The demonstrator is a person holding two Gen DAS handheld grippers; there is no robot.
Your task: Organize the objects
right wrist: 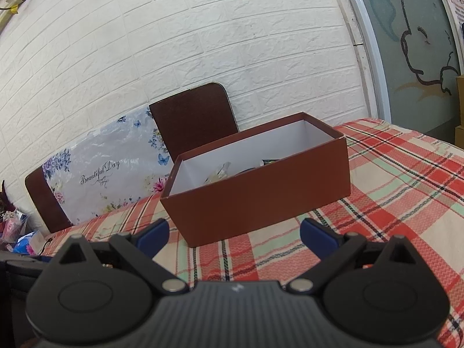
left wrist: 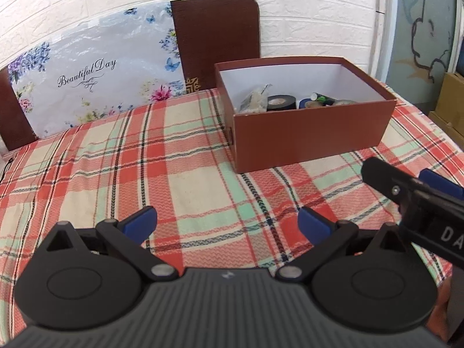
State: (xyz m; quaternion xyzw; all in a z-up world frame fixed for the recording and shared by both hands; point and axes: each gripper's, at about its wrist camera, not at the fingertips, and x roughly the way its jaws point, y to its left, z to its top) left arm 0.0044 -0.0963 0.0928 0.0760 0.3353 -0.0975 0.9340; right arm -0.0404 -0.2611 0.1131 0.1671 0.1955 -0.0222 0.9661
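Note:
A brown cardboard box (left wrist: 313, 133) with a white inside stands open on the plaid tablecloth (left wrist: 174, 150). Inside it lie a roll of black tape (left wrist: 280, 103), a clear plastic bag (left wrist: 255, 100) and several small items. My left gripper (left wrist: 227, 221) hovers open over the cloth, in front of and left of the box, holding nothing. The right gripper (left wrist: 411, 182) reaches in from the right edge of the left wrist view. In the right wrist view that gripper (right wrist: 235, 233) is open and empty, close to the box (right wrist: 261, 194), whose near wall hides most of the contents.
A brown chair back (left wrist: 216, 37) and a floral "Beautiful Day" bag (left wrist: 95, 72) stand behind the table against a white brick wall. A glass door with a cartoon figure (right wrist: 417, 37) is at the right. Clutter (right wrist: 17, 232) sits beyond the table's left end.

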